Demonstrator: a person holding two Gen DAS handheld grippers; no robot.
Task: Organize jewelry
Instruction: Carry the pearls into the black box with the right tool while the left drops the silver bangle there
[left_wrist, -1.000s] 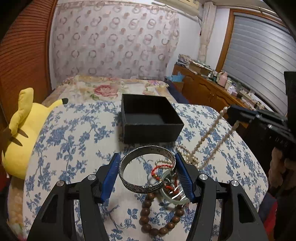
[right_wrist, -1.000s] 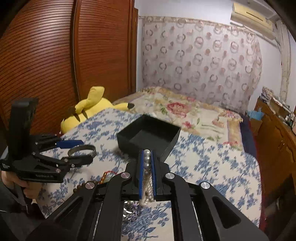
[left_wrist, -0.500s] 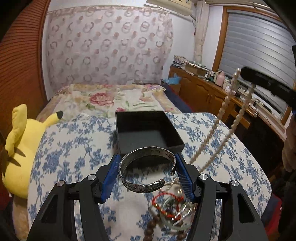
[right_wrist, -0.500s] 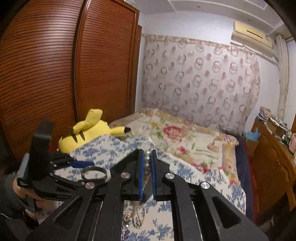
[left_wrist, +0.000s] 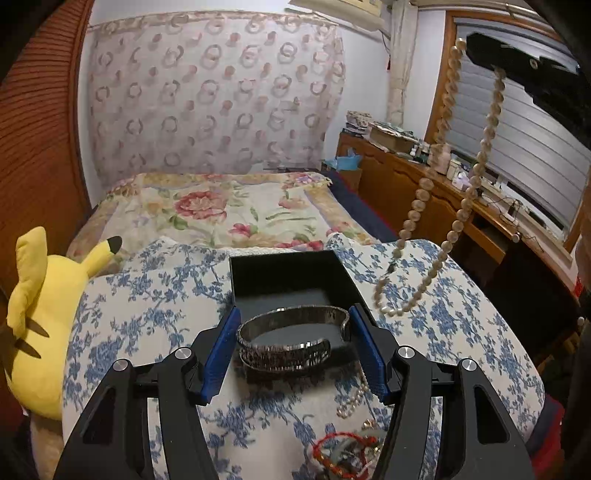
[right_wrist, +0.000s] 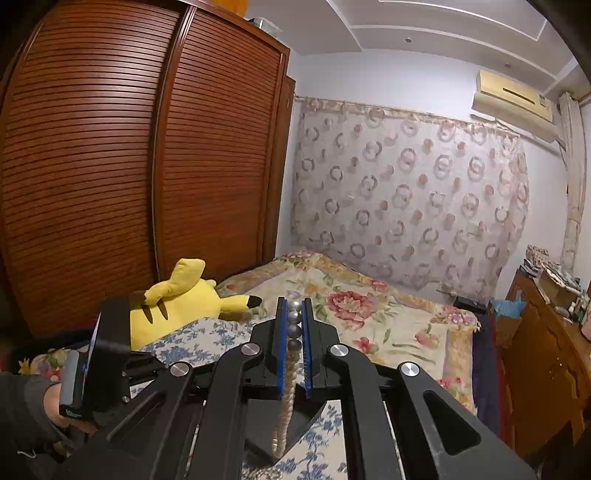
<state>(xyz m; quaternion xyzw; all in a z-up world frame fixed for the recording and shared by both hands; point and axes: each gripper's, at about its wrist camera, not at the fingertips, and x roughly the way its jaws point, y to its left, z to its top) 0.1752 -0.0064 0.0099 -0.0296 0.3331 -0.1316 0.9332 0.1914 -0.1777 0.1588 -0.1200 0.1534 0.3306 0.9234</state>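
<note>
My left gripper (left_wrist: 294, 320) is shut on a silver cuff bangle (left_wrist: 284, 356), held level over the near edge of an open black box (left_wrist: 280, 260) on the blue-flowered cloth. My right gripper (right_wrist: 294, 307) is shut on a pearl necklace (right_wrist: 291, 369). In the left wrist view the right gripper (left_wrist: 517, 70) is high at the upper right and the pearl necklace (left_wrist: 461, 214) hangs from it in a long loop. The loop's low end is just right of the box; I cannot tell whether it touches the cloth. Part of the box (right_wrist: 295, 424) shows under the right gripper.
A tangle of jewelry (left_wrist: 343, 454) with a red cord lies near the cloth's front edge, with a short pearl strand (left_wrist: 351, 402) beside it. A yellow plush toy (left_wrist: 40, 321) lies left. A wooden dresser (left_wrist: 424, 192) runs along the right. A hand (right_wrist: 51, 402) holds the left gripper.
The left gripper carried the bangle forward from above the jewelry pile to the box's edge. The right gripper rose, lifting the pearl necklace off the cloth into a hanging loop.
</note>
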